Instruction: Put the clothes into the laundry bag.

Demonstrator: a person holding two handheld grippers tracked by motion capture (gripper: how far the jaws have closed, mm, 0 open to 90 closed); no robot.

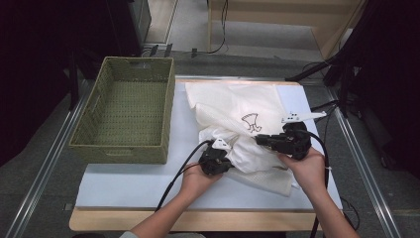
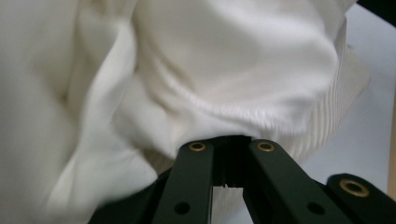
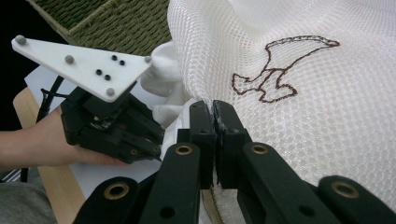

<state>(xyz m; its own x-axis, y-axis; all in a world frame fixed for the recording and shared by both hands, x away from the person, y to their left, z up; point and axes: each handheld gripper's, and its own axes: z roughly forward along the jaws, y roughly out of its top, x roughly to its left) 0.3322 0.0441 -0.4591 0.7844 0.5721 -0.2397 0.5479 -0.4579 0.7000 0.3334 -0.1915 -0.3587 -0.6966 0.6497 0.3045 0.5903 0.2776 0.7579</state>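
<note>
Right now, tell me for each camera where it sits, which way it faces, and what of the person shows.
High view: above the person's side, looking forward and down on the table, basket and white garment; both forearms, left gripper, right gripper.
Left gripper view: on that gripper, along shut jaws into the garment.
Right gripper view: along shut jaws pinching the mesh; left hand beyond.
Shared: garment's brown embroidery, high and right gripper views.

One white garment, one green woven basket, two claws: left, right.

A lab-like recording room: a table in an aluminium frame, floor cables behind.
</note>
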